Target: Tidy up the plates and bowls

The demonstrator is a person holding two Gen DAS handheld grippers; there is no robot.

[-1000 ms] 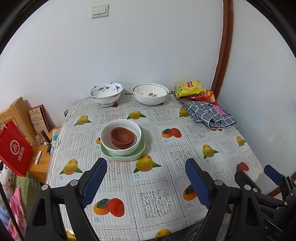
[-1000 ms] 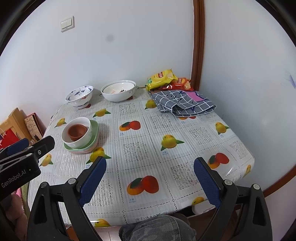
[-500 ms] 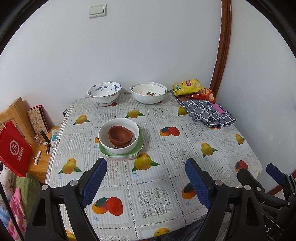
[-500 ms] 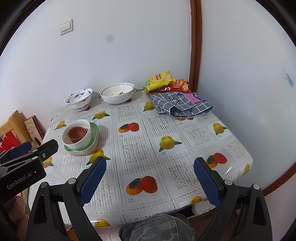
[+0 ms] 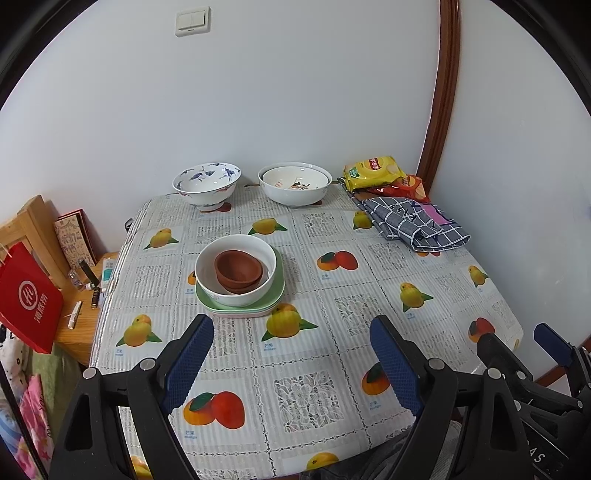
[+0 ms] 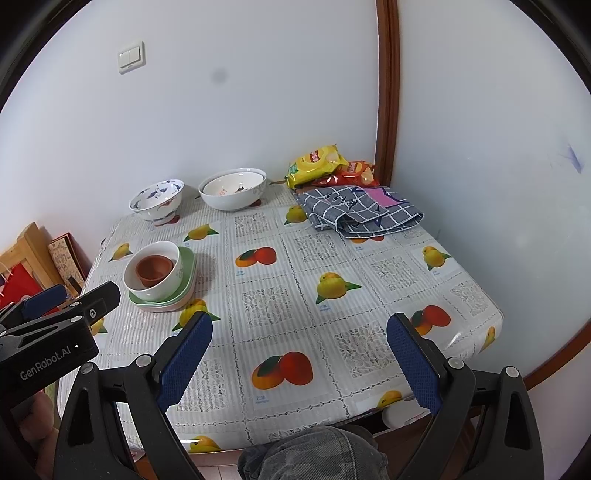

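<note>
Brown clay bowls [image 5: 239, 272] are nested in a white bowl [image 5: 236, 273] on green plates [image 5: 279, 291] mid-bench — much appears done. Two far bowls [image 5: 207, 184] [image 5: 294, 183] are left unstacked. Both tools [image 5: 291, 358] [image 6: 299, 360] are held released, empty.

The setting is a room in a home, arranged as a dining corner. A table covered by a glossy fruit-printed plastic tablecloth [image 5: 306, 354] stands against plain white walls, next to a brown wooden door frame [image 5: 443, 96]. A white double rocker light switch [image 5: 191, 21] is mounted on the wall. Domestic items lie on the table: a yellow crisp packet [image 5: 373, 170], a folded grey checked cloth [image 5: 410, 225] and ceramic bowls [image 5: 293, 182]. A low wooden side cabinet [image 5: 83, 314] beside the table carries a red paper shopping bag [image 5: 29, 299].
</note>
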